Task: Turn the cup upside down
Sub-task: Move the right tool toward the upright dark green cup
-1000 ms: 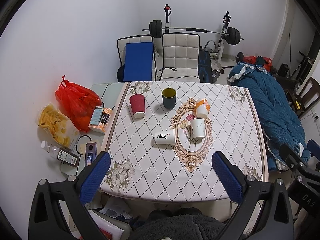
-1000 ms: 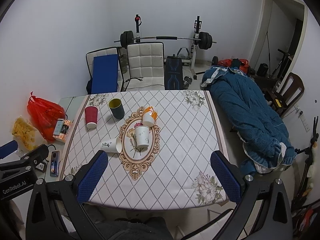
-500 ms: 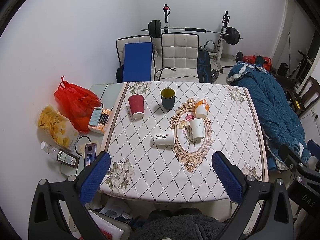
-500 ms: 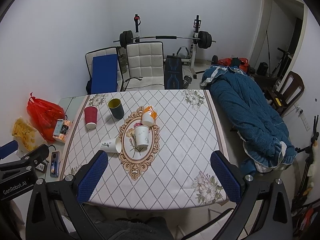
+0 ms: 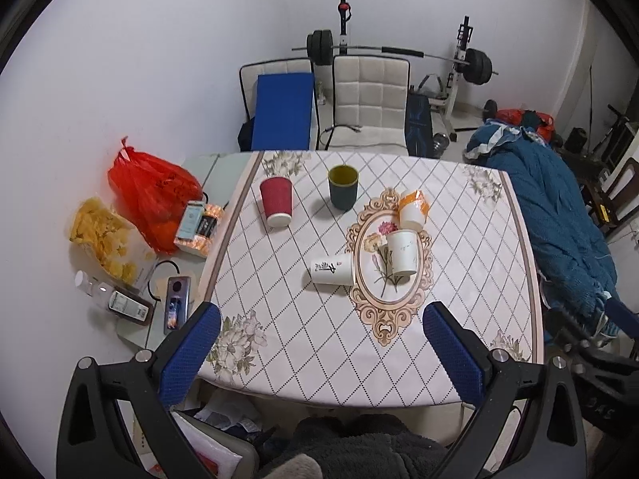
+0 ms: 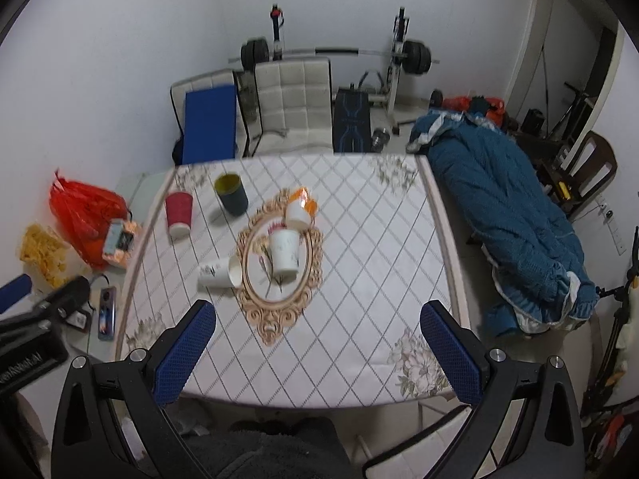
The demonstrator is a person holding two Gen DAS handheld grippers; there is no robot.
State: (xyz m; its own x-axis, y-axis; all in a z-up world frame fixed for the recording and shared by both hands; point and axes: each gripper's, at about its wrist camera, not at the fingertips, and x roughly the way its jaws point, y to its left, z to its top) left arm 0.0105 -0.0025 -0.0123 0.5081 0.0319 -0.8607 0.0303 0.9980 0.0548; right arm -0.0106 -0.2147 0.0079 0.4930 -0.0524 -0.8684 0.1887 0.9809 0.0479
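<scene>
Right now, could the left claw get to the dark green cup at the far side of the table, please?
Probably yes: the left claw is open and empty, and bare tablecloth leads up to the dark green cup, passing left of the tipped white cup.

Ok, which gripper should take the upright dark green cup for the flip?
Left, probably. In its view the dark green cup sits nearly centred ahead of the open left gripper; from the open right gripper it lies well off to the left.
</scene>
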